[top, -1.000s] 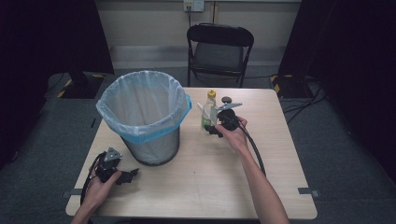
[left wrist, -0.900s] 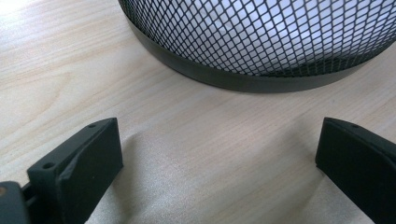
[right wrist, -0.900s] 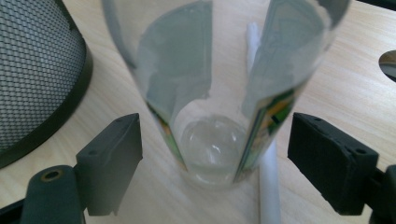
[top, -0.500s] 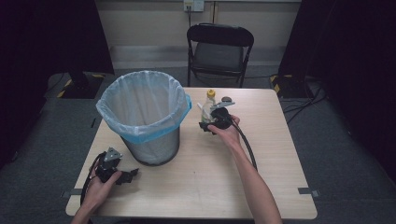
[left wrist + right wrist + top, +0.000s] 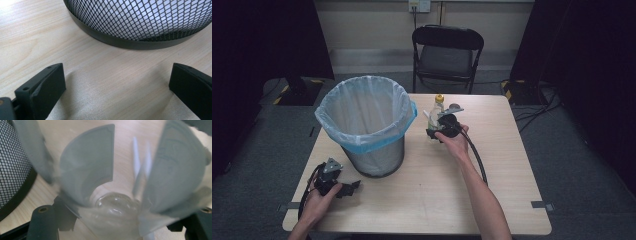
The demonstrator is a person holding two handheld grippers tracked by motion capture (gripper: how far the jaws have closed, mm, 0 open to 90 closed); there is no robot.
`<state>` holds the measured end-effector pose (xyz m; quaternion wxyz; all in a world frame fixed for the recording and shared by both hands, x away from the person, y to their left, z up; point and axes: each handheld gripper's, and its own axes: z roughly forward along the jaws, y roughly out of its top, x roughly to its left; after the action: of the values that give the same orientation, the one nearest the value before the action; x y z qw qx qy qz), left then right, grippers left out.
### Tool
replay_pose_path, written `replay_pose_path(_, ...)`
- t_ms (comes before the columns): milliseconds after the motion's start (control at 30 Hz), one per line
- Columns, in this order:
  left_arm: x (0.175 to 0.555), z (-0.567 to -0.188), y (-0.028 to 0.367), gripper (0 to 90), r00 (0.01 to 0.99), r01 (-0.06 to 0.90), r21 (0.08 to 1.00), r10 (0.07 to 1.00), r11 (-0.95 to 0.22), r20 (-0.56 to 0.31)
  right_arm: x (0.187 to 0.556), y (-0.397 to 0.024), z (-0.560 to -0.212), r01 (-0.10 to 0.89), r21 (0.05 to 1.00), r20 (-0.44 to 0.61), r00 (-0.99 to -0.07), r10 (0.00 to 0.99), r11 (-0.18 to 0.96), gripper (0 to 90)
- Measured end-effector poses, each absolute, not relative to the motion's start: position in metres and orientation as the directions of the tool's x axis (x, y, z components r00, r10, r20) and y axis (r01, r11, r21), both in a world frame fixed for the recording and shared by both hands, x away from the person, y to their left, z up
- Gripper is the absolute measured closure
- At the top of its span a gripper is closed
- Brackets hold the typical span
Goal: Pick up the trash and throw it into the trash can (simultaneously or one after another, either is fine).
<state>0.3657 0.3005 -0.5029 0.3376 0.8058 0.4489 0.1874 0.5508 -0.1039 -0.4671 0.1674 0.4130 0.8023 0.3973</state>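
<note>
A clear plastic bottle (image 5: pixel 435 112) with a yellow cap stands upright at the table's back middle, just right of the bin. My right gripper (image 5: pixel 434 129) is shut on the bottle's lower body. In the right gripper view the bottle (image 5: pixel 115 205) sits between the two jaws with its pale label close to the lens. My left gripper (image 5: pixel 352 187) rests on the table at the front left, open, with nothing between its fingers. In the left gripper view it (image 5: pixel 117 80) points at the bin's mesh base (image 5: pixel 140 22).
A black mesh waste bin (image 5: pixel 367 125) with a blue-white liner stands on the left half of the wooden table (image 5: pixel 437 195). A black folding chair (image 5: pixel 447 50) stands behind the table. Cables trail from both grippers.
My right gripper and the bottle have shifted slightly left and toward the back. The left gripper has stayed where it was.
</note>
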Motion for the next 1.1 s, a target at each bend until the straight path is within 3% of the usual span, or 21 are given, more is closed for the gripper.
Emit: replay_pose_path(1100, 0.366, -0.503, 0.3, 0.2, 0.526, 0.597, 0.713, 0.85, -0.367, -0.002, 0.523, -0.113, -0.426, 0.5, 0.829, 0.131, -0.61, 0.782, 0.251, 28.1)
